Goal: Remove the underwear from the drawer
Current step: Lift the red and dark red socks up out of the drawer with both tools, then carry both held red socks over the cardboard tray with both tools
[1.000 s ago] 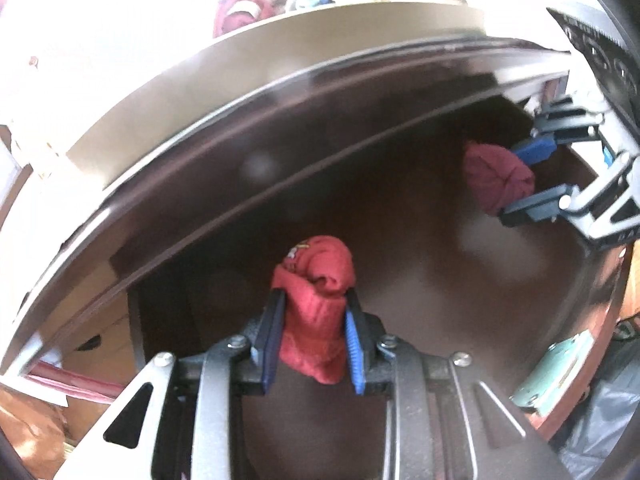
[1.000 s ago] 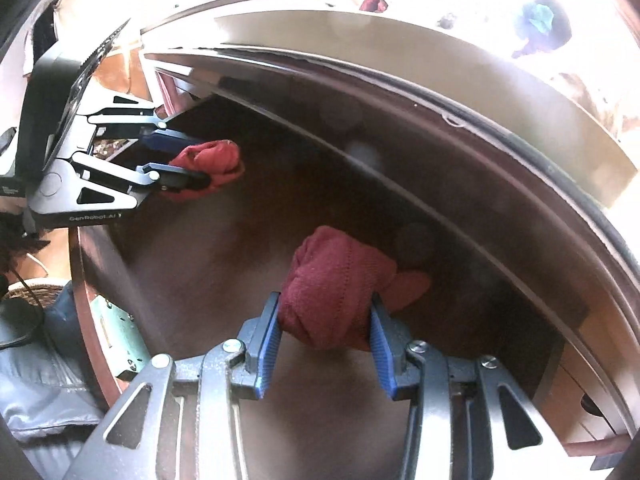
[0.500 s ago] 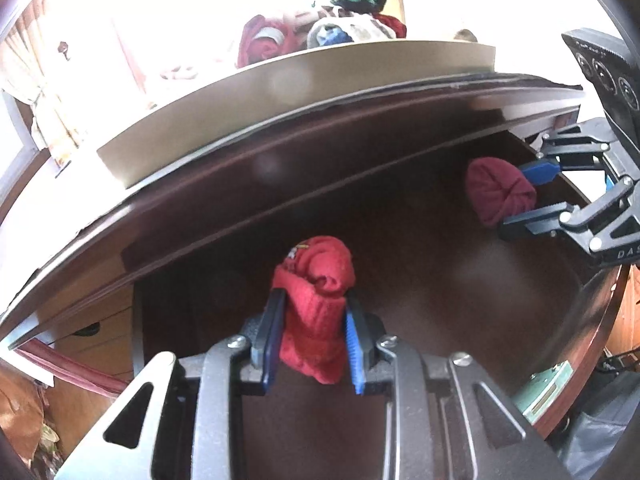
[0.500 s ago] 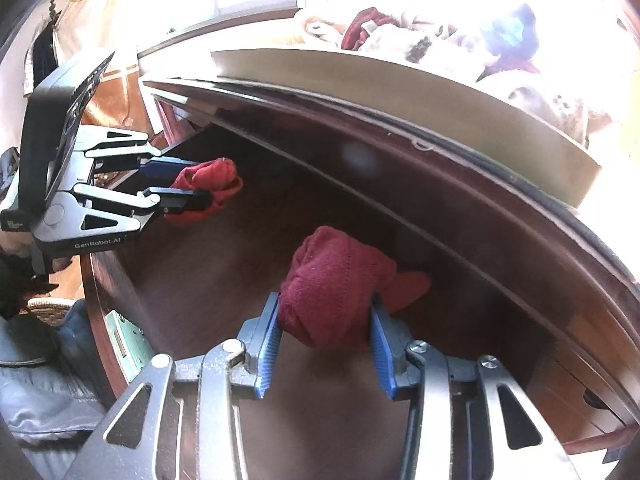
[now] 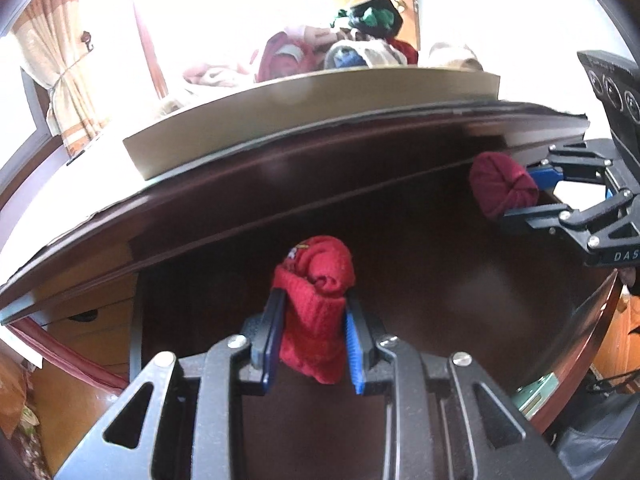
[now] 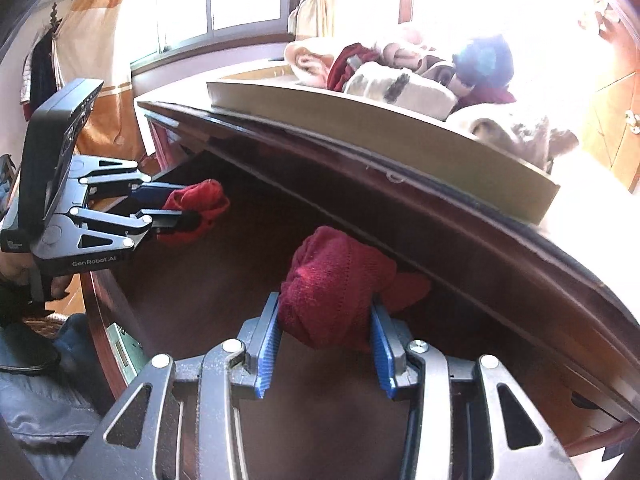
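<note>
Both grippers hang over the open drawer [image 5: 460, 280], each clamped on 1 rolled bundle, so the underwear comes out 2 at a time. The left gripper [image 5: 312, 344] has its blue pads pressed into a bright red roll [image 5: 316, 312], narrow gap, cloth bulging above the tips; a small stitched mark sits on the roll's top. The right gripper [image 6: 324, 336] stands a little wider, closed on a darker maroon roll [image 6: 336, 288] of ribbed knit that puffs out between the pads.

Both rolls look clear of the drawer's floor and in front of its far edge, I judge. The drawer is dark, glossy wood, smooth and bare inside. Above its far edge lies a flat tan board [image 6: 400, 136], and beyond that a soft heap of clothes [image 6: 400, 76]. Rolled cloth squashes easily, so a firm pinch holds it.
</note>
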The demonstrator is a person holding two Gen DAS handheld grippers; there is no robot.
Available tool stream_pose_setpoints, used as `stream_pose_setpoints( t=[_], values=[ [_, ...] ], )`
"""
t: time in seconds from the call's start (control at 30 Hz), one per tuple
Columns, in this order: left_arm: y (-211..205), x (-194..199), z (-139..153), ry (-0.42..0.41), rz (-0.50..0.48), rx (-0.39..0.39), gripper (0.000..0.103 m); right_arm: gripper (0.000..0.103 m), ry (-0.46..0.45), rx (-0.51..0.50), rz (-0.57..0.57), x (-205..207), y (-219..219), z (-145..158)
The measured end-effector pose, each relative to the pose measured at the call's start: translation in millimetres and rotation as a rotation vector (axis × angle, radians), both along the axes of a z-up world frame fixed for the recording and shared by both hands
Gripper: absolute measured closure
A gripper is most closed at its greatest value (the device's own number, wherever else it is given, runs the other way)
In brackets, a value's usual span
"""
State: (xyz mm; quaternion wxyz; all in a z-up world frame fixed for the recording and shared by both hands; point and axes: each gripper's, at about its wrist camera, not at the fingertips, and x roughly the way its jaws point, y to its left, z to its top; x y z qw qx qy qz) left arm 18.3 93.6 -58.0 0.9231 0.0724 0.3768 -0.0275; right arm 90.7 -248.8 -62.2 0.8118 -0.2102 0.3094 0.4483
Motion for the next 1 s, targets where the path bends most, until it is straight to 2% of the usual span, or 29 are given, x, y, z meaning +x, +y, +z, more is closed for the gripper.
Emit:
stream_pose_setpoints(
  t=[0.33,0.5,0.77,1.0],
  values=[
    [6.8,-24.6,14.2,-0.08,0.021,-0.02,0.077,0.059,-0.078,0.086,-0.019,-11.0,-10.9,14.8],
    [1.6,-36.0,10.1,-0.094,0.02,-0.024,0.077,0.059,-0.095,0.098,-0.012,-17.0,-9.3,16.8],
    [-3.1,-41.9,24.7,-0.186,0.041,-0.04,0.077,0.06,-0.147,0.167,-0.006,-28.3,-7.1,27.1],
    [-3.0,-43.8,34.9,-0.233,0.051,-0.056,0.077,0.059,-0.189,0.231,-0.004,-36.2,-9.5,38.4]
  ],
)
